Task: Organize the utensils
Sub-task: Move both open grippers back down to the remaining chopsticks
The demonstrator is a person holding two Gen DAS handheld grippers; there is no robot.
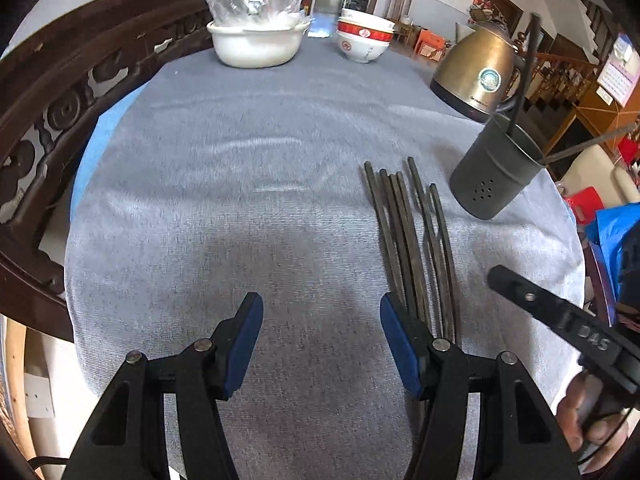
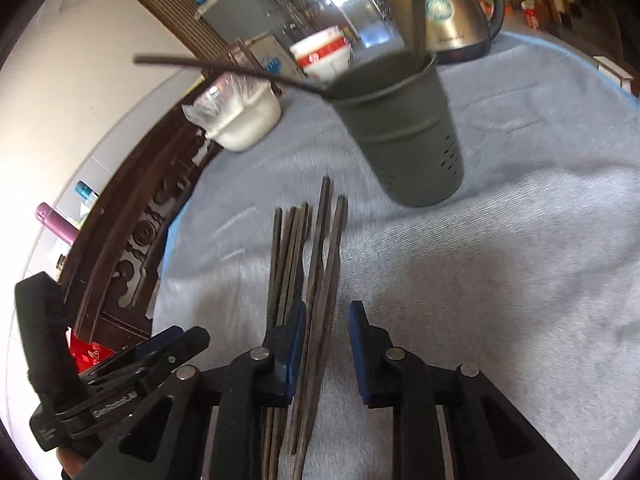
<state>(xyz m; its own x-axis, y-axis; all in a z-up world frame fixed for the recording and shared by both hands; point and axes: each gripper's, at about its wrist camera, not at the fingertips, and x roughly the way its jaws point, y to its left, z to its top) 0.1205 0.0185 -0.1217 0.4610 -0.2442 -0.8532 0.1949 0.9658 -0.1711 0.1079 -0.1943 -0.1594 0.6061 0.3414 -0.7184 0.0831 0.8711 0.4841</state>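
Several dark chopsticks (image 1: 412,240) lie side by side on the grey cloth, also in the right wrist view (image 2: 308,272). A dark grey perforated holder (image 1: 494,172) stands beyond them with two chopsticks (image 1: 524,68) sticking out; it also shows in the right wrist view (image 2: 404,132). My left gripper (image 1: 322,340) is open and empty over bare cloth, left of the chopsticks. My right gripper (image 2: 326,352) is open, its jaws straddling the two rightmost chopsticks near their close ends; its finger shows in the left wrist view (image 1: 520,292).
A white bowl with plastic wrap (image 1: 258,36), stacked red-and-white bowls (image 1: 364,38) and a bronze kettle (image 1: 478,72) stand at the far side of the cloth (image 1: 240,200). A carved dark wooden rail (image 1: 48,120) runs along the left.
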